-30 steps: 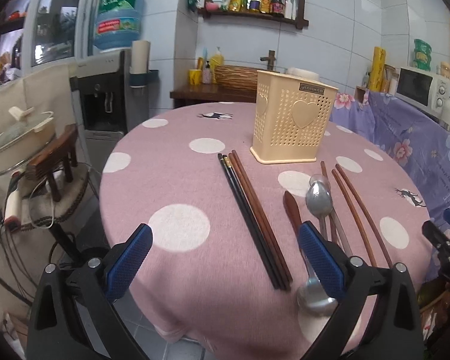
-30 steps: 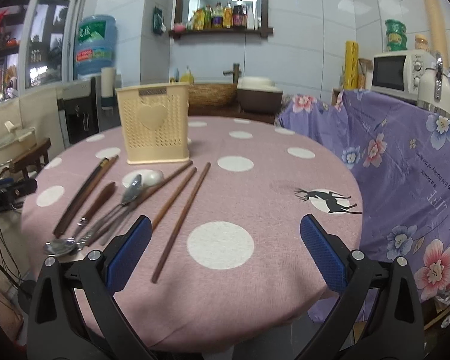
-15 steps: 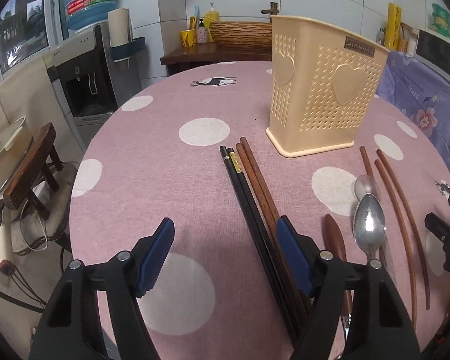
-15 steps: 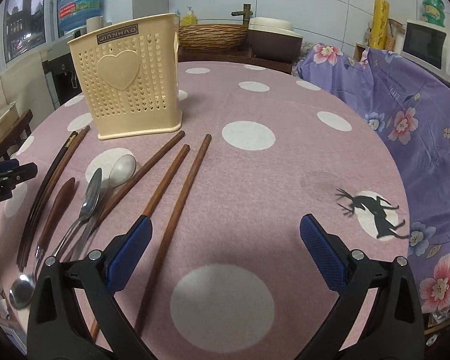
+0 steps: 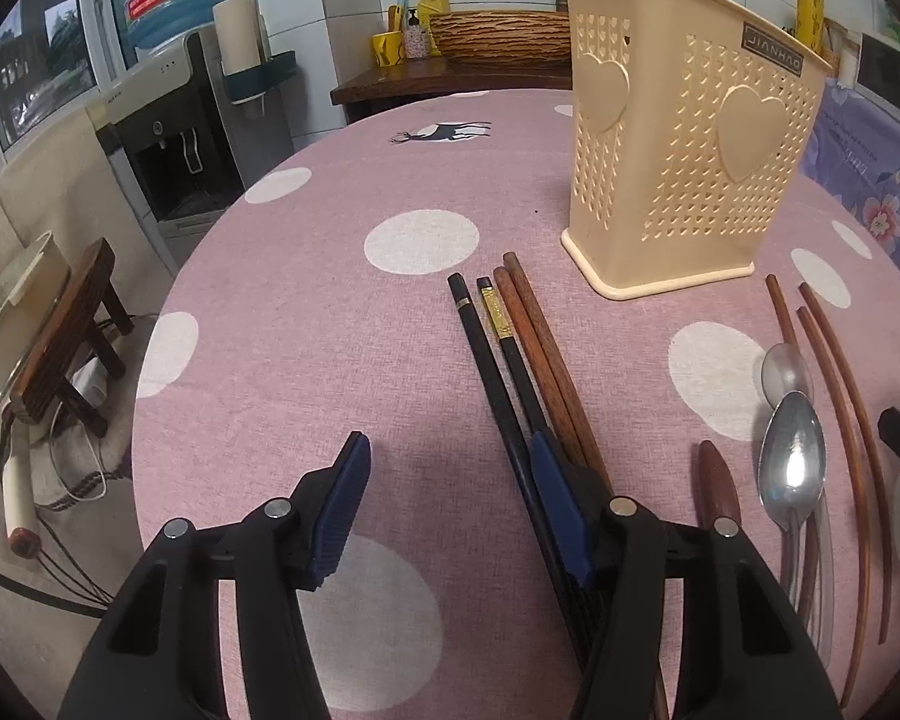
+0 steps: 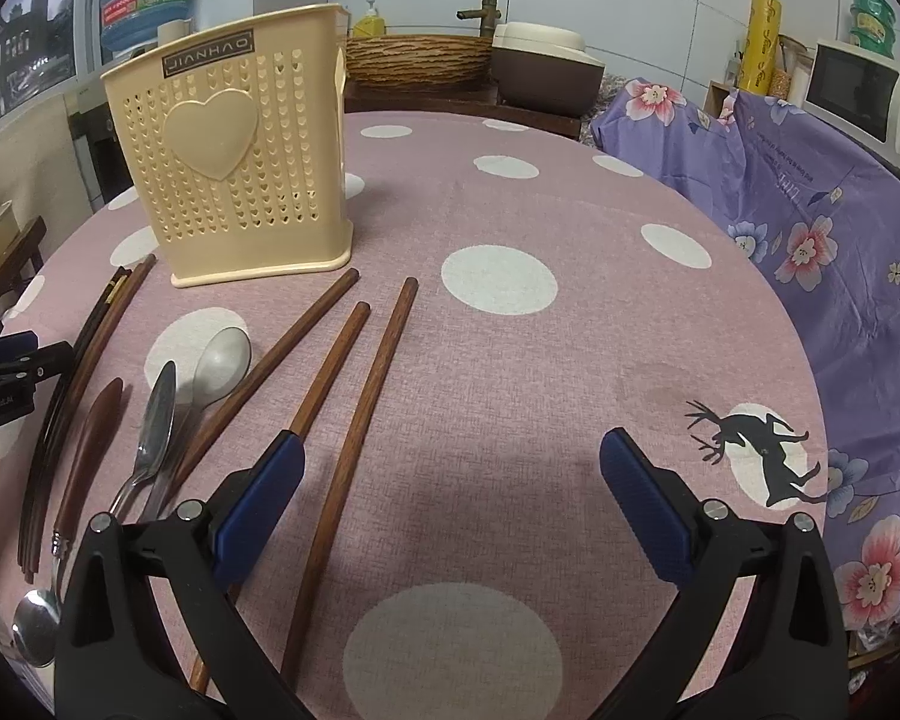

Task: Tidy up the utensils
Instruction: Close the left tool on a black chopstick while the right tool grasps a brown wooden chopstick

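Pink cloth with white dots covers the round table [image 6: 570, 360], and behind it are tiled walls, a water dispenser [image 5: 168, 138] far to the left of the left gripper and a microwave [image 6: 864, 96] far to the right of the right gripper.

The left gripper [image 5: 447, 468] is held low over the cloth, angled slightly down and pointing across the table, its jaws spread wide and holding nothing. Its right finger [image 5: 555, 498] lies over the near part of the black chopsticks [image 5: 492, 354], which run away straight ahead; whether it touches them I cannot tell. Just right of those lie the reddish wooden chopsticks [image 5: 540, 330], side by side with the black pair. The cream utensil holder [image 5: 684, 138] stands upright ahead and to the right of this gripper, beyond the far tips of the chopsticks. Further right lie a dark wooden handle [image 5: 717, 486], two metal spoons [image 5: 792, 462] overlapping, and long thin brown chopsticks [image 5: 840, 396].

The right gripper [image 6: 450, 468] also sits low, tilted down toward the cloth, jaws wide apart and empty. One brown chopstick [image 6: 366, 414] runs forward between its fingers, close to the left finger [image 6: 258, 510]; a second one [image 6: 330, 372] passes under or just behind that finger, and a third [image 6: 270, 360] lies further left. Left of them are the spoons [image 6: 210, 366] and, at the frame's left edge, the other gripper [image 6: 6, 372]. The holder [image 6: 228, 144] stands ahead and to the left.
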